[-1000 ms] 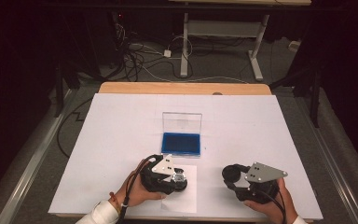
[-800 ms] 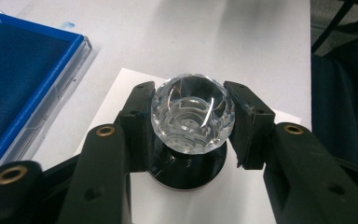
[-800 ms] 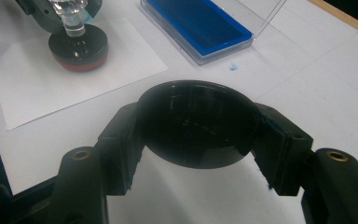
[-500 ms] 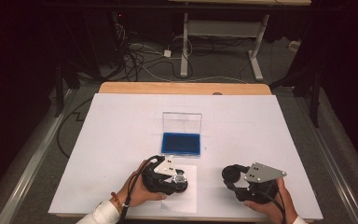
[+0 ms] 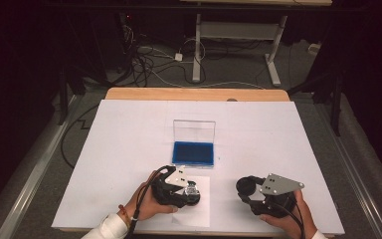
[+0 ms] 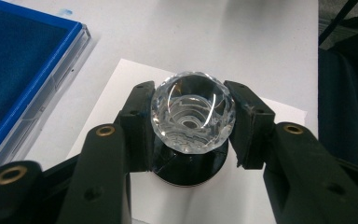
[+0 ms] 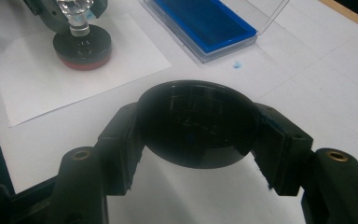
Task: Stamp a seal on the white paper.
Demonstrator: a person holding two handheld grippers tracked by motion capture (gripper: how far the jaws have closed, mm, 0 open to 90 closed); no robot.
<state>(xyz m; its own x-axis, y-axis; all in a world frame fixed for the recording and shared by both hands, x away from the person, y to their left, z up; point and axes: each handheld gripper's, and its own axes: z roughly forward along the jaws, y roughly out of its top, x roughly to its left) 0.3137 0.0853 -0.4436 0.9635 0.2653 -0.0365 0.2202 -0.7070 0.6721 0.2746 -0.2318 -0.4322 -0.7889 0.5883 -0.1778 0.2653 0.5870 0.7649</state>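
Left gripper view: the left gripper (image 6: 192, 122) clamps the faceted crystal knob of a stamp (image 6: 192, 119), pressed onto a paper sheet (image 6: 261, 186) on the worktop (image 5: 129, 144), so stamping looks underway. The right gripper (image 7: 196, 126) grips the stamp's black cap (image 7: 196, 122) beside it; recapping remains, with the blue ink pad (image 5: 193, 153) lying open beyond.

- The left gripper (image 6: 193, 122) rises from the bottom of the frame, its black jaws clamped on a clear faceted crystal knob (image 6: 193, 112).
- Beneath the knob, a round black base (image 6: 189, 169), probably a stamp, rests on a white paper sheet (image 6: 261, 112).
- A blue-lined clear plastic case (image 6: 14, 70) lies upper left.
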